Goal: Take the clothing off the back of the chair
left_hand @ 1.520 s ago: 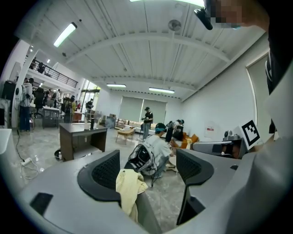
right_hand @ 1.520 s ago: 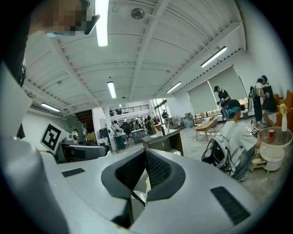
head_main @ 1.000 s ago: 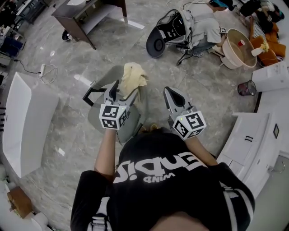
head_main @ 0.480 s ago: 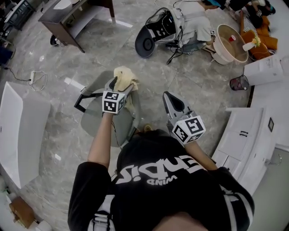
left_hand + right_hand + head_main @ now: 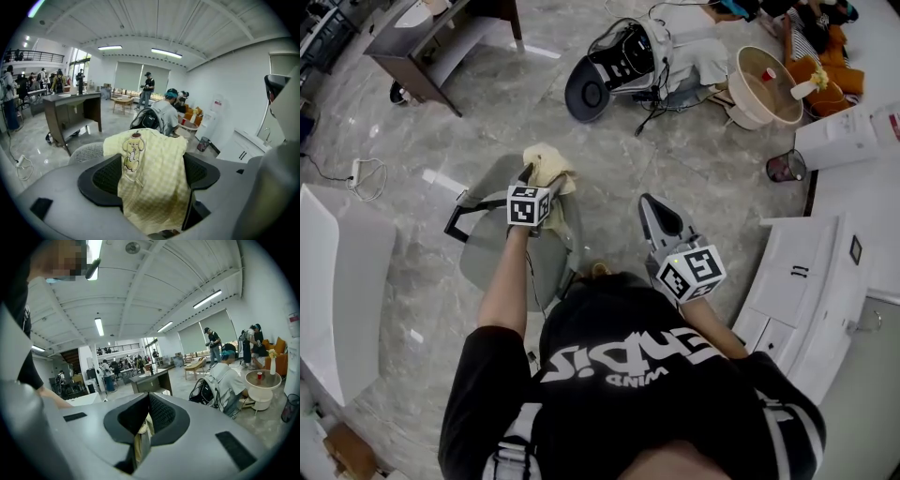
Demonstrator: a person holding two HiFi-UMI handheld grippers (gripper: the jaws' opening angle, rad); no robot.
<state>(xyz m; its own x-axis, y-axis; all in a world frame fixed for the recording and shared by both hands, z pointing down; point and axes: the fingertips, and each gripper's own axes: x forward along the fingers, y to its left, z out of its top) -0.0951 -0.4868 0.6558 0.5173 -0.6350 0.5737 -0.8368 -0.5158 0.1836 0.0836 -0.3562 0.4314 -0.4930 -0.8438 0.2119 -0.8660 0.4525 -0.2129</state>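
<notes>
A pale yellow checked garment (image 5: 546,165) with a cartoon dog print hangs over the back of a grey mesh chair (image 5: 500,255). My left gripper (image 5: 540,180) is open at the chair back, one jaw on each side of the hanging cloth. In the left gripper view the garment (image 5: 151,180) fills the gap between the black pads (image 5: 104,176) of the left gripper (image 5: 152,164), with the chair seat (image 5: 88,150) beyond it. My right gripper (image 5: 648,201) is shut and hangs in the air to the right of the chair, apart from it. The right gripper (image 5: 146,397) holds nothing.
A person sits on the floor by a black backpack (image 5: 609,67) and a round beige table (image 5: 766,86). A dark mesh bin (image 5: 785,167) and white cabinets (image 5: 806,281) stand at the right. A dark desk (image 5: 427,42) is at the far left, a white bench (image 5: 337,281) nearer.
My left gripper has reached forward from over the seat to the chair back and now straddles the garment. The right gripper has hardly moved.
</notes>
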